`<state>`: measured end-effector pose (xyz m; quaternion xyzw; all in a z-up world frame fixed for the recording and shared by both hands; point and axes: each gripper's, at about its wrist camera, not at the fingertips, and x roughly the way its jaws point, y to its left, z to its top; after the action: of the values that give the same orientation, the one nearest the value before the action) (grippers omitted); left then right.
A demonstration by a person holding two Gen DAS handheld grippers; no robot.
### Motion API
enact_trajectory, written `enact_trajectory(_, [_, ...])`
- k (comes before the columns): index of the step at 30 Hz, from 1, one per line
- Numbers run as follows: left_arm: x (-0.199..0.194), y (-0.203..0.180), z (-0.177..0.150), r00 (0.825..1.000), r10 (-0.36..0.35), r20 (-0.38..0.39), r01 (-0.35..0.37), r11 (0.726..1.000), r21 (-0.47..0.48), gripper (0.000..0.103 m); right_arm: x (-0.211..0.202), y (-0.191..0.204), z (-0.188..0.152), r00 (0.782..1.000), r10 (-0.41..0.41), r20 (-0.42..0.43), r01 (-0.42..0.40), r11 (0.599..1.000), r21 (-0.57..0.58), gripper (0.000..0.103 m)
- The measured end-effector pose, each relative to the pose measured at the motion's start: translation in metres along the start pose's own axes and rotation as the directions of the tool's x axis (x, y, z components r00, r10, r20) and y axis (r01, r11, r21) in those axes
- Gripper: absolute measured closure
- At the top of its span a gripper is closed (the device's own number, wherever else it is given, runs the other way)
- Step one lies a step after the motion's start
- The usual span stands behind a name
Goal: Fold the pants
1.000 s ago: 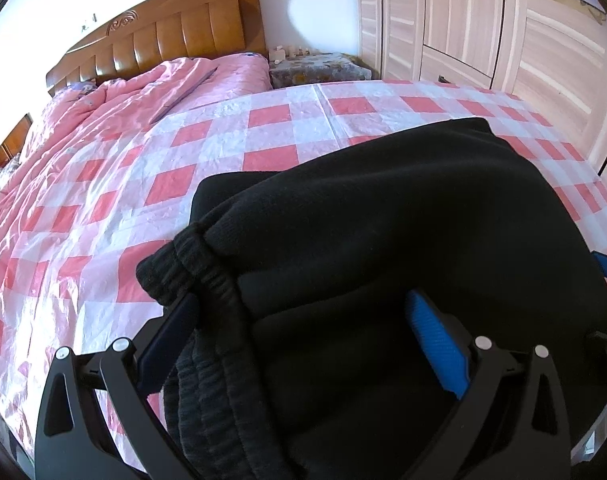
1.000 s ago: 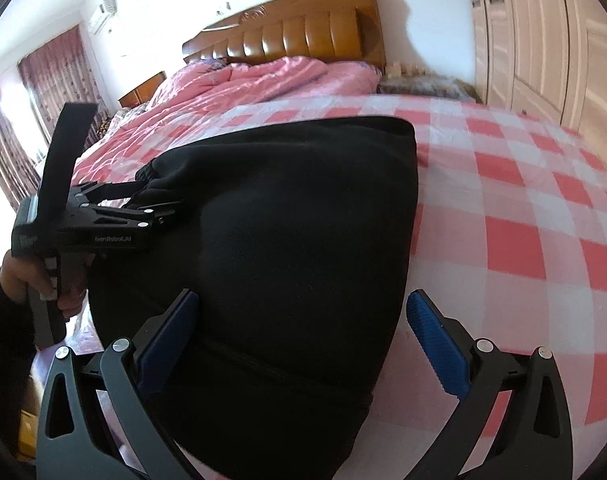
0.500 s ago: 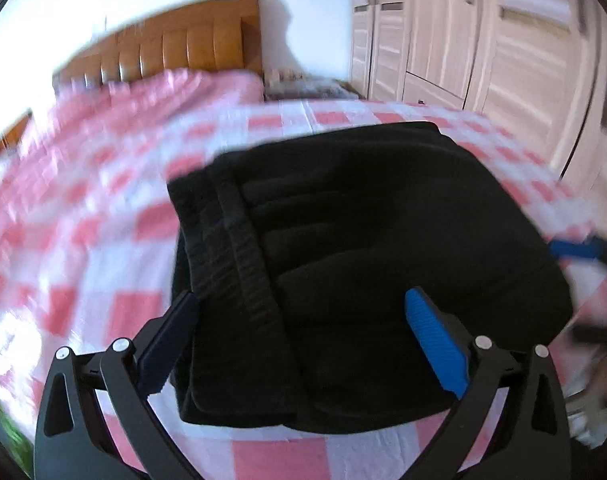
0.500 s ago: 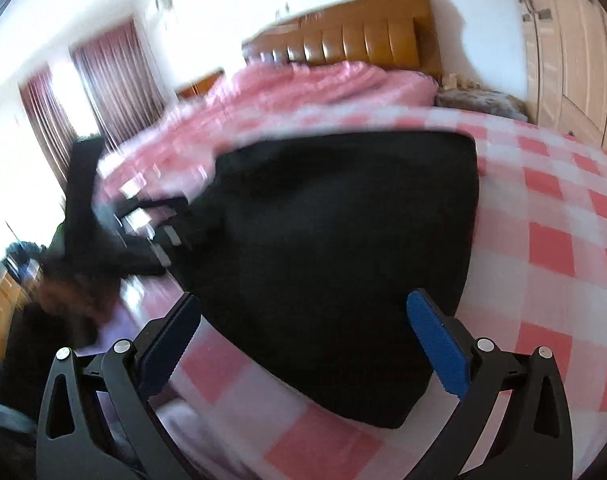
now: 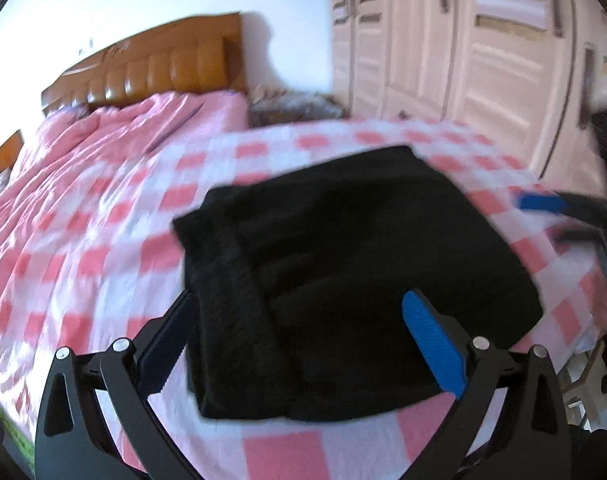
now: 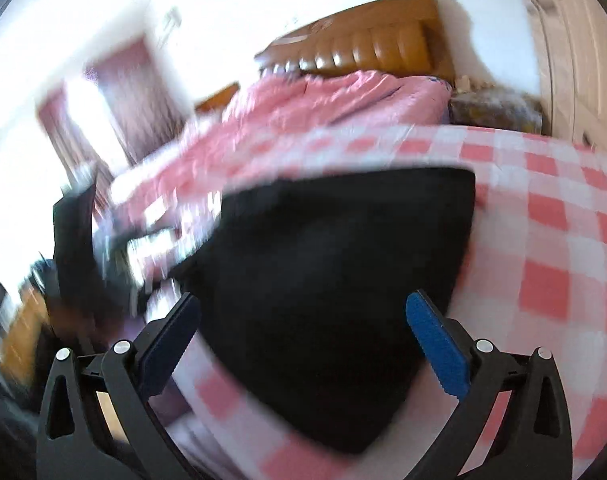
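Lying ahead of tongs (image 5: 299,340): pants (image 5: 343,280)

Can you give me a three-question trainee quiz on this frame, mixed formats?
1. True or false: the left gripper is clamped on the black pants.
2. Multiple choice: the pants lie on A) a bare wooden floor, B) a pink-and-white checked bedspread, C) a metal rack.
3. Fill in: in the left wrist view, the ribbed waistband runs along the ____ side of the folded stack.

Key
1. False. Both fingers stand wide apart with nothing pinched; the right gripper is open too.
2. B.
3. Left. The stack lies flat as a compact rectangle, so the fold looks finished, though the frames are blurred.
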<state>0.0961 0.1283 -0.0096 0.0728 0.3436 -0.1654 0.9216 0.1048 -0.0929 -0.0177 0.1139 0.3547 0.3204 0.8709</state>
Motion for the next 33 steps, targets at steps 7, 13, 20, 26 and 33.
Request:
enact_trajectory(7, [0.039,0.002,-0.008,0.998,-0.014,-0.053,0.014,1.0,-0.002,0.001,0.124,-0.006,0.093,0.97,-0.172,-0.173,0.162,0.984,-0.07,0.004])
enact_trajectory(13, [0.045,0.014,-0.007,0.995,-0.038,-0.088,0.037,0.999,-0.013,0.001,0.204,-0.003,0.091,0.885,-0.364,-0.29,0.294,0.921,-0.258,0.004])
enact_trajectory(20, [0.022,0.019,-0.006,0.999,0.001,-0.038,-0.003,0.999,-0.049,0.002,0.117,-0.021,0.101,0.962,-0.27,-0.05,0.271,0.962,0.02,0.005])
enact_trajectory(26, [-0.038,0.056,-0.013,0.958,0.285,0.027,-0.279,0.951,-0.134,0.002,-0.004,0.009,0.055,0.924,-0.347,0.162,0.349,0.937,0.02,0.004])
enact_trajectory(33, [-0.113,0.029,-0.005,0.809,0.549,0.208,-0.529,0.835,-0.15,0.002,-0.067,0.05,-0.023,0.89,-0.399,0.223,0.411,0.912,-0.009,0.004])
